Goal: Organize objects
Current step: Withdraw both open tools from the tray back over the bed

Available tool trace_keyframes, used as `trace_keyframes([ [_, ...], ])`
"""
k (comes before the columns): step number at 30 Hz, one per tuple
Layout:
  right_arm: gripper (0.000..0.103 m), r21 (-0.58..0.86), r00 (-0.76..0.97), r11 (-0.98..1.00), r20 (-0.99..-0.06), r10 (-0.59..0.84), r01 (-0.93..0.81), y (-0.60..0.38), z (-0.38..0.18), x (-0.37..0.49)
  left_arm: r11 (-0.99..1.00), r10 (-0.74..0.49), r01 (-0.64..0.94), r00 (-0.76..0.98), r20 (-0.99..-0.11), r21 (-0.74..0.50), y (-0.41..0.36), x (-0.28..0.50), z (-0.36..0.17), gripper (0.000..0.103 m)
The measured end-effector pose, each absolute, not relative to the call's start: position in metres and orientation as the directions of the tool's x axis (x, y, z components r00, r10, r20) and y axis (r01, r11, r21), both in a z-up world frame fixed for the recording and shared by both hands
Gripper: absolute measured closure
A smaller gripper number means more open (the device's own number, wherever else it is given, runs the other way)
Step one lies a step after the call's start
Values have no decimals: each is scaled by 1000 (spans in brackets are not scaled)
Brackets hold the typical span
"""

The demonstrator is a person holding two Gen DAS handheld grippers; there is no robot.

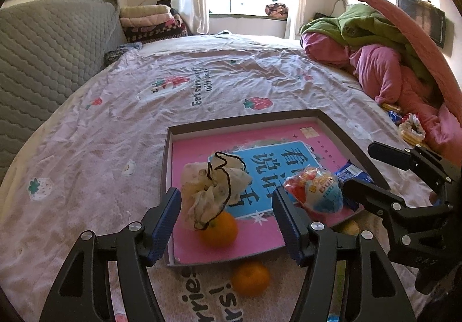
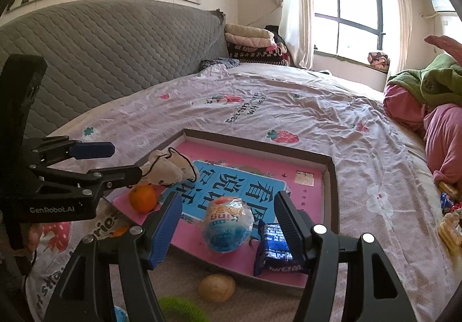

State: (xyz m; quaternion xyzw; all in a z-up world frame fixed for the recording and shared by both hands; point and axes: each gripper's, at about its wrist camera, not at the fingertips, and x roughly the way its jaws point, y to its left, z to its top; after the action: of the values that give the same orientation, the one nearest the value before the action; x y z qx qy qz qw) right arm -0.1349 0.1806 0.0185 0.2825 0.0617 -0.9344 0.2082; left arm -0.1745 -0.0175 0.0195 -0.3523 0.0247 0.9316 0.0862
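A shallow brown-rimmed box (image 1: 242, 119) (image 2: 257, 145) lies on the bed with a pink and blue book as its floor. In it are a cream scrunchie with black edging (image 1: 215, 183) (image 2: 170, 167), an orange (image 1: 219, 228) (image 2: 142, 197), a wrapped egg-shaped snack (image 1: 316, 190) (image 2: 226, 223) and a blue snack packet (image 1: 352, 174) (image 2: 274, 249). My left gripper (image 1: 226, 223) (image 2: 121, 160) is open and empty over the scrunchie and orange. My right gripper (image 2: 228, 223) (image 1: 361, 168) is open and empty around the wrapped snack.
A second orange (image 1: 250, 278) and a walnut (image 2: 216, 287) lie on the sheet in front of the box, with a green ring (image 2: 184, 309) nearer. More snack packets (image 1: 410, 128) sit beside a heap of pink and green bedding (image 1: 384, 62). A grey headboard (image 2: 115, 56) stands at the left.
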Motion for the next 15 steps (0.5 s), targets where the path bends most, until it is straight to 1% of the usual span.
trace_keyframes([
  [8,37,22,-766,-912,-535,-357,409,184,25,-123,-986,133,-168,-753,-645,-7,-17,-163,22,36],
  [13,37,32,-768,-915,-532,-356,402,186,26,-118,-985,149,-172,-758,-636,-26,-16,-154,24,36],
  [14,37,29,-771,-916,-530,-354,400,186,26,-116,-985,149,-172,-759,-634,-26,-15,-152,24,34],
  [15,37,26,-772,-917,-529,-351,399,186,26,-116,-985,145,-170,-762,-631,-21,-14,-150,24,29],
])
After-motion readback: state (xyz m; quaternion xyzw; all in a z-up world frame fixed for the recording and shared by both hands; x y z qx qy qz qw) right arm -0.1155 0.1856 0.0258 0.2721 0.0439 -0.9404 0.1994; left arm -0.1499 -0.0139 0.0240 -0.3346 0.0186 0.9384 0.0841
